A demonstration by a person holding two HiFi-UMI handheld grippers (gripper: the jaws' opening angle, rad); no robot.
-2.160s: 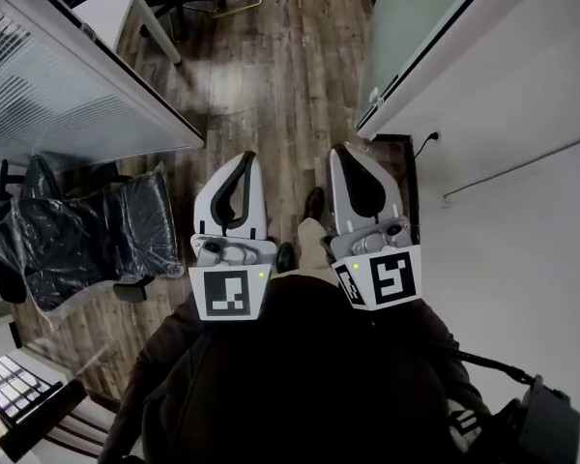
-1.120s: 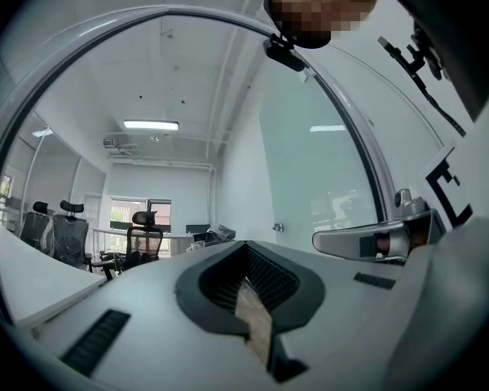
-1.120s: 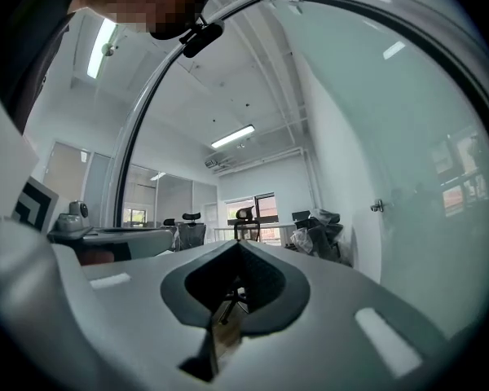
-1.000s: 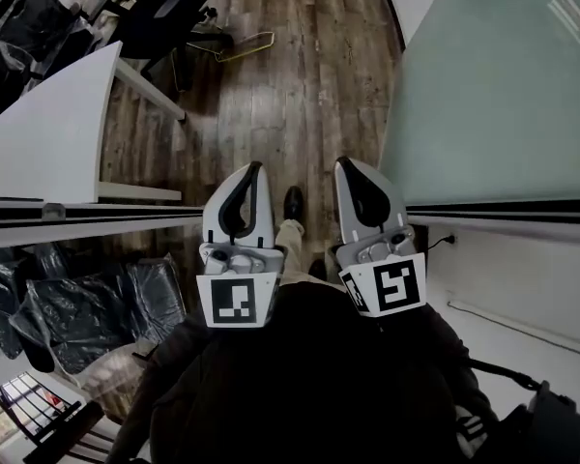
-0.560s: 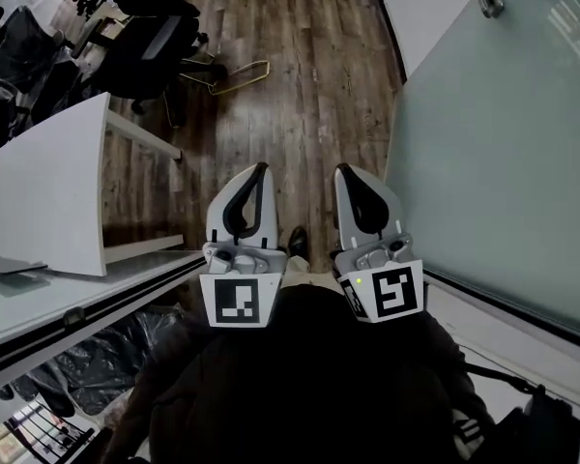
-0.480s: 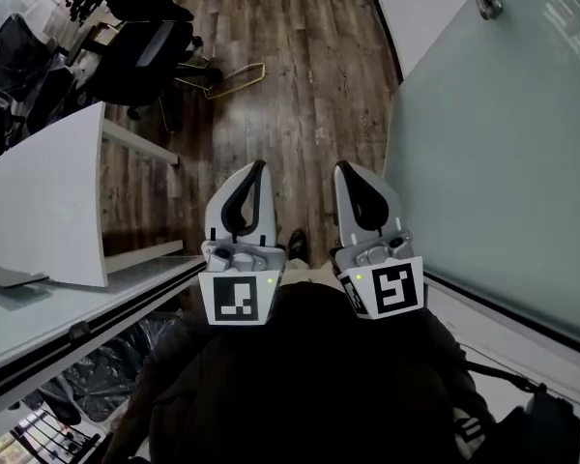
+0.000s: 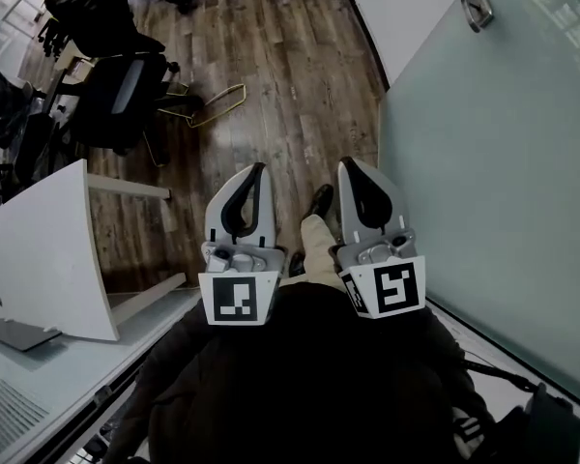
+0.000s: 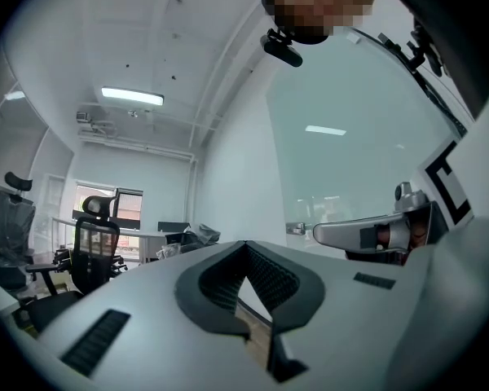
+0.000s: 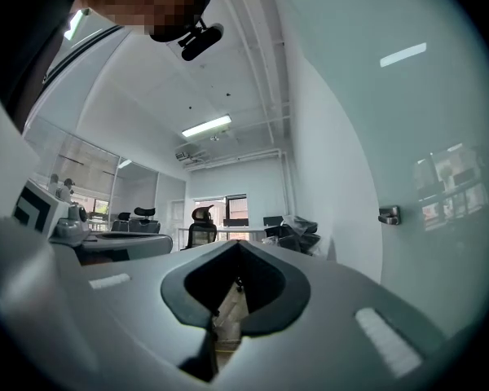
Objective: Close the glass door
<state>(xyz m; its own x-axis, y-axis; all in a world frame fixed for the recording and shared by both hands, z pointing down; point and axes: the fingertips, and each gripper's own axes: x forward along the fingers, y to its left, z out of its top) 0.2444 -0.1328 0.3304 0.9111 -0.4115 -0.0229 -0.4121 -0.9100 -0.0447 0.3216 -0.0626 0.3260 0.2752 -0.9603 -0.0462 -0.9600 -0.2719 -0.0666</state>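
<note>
The frosted glass door (image 7: 493, 162) fills the right side of the head view, with its metal handle (image 7: 476, 6) far ahead at the top right. My left gripper (image 7: 254, 169) and right gripper (image 7: 351, 165) are held side by side close to my body, both shut with nothing in them. The right one hangs just left of the glass, well short of the handle. In the right gripper view the door (image 9: 407, 137) and handle (image 9: 389, 215) lie to the right of the shut right gripper (image 9: 238, 243). The left gripper view shows the handle (image 8: 297, 229) beyond the left gripper (image 8: 244, 243).
A wooden floor (image 7: 271, 85) runs ahead. A white desk (image 7: 39, 249) stands at the left, with black office chairs (image 7: 116, 95) behind it. A white wall (image 7: 406, 8) meets the door's far edge. My shoe (image 7: 319, 201) shows between the grippers.
I have walked forward past the glass partition and the wrapped chairs, along the glass door. The door handle has come into view. Both grippers stay shut in the same pose.
</note>
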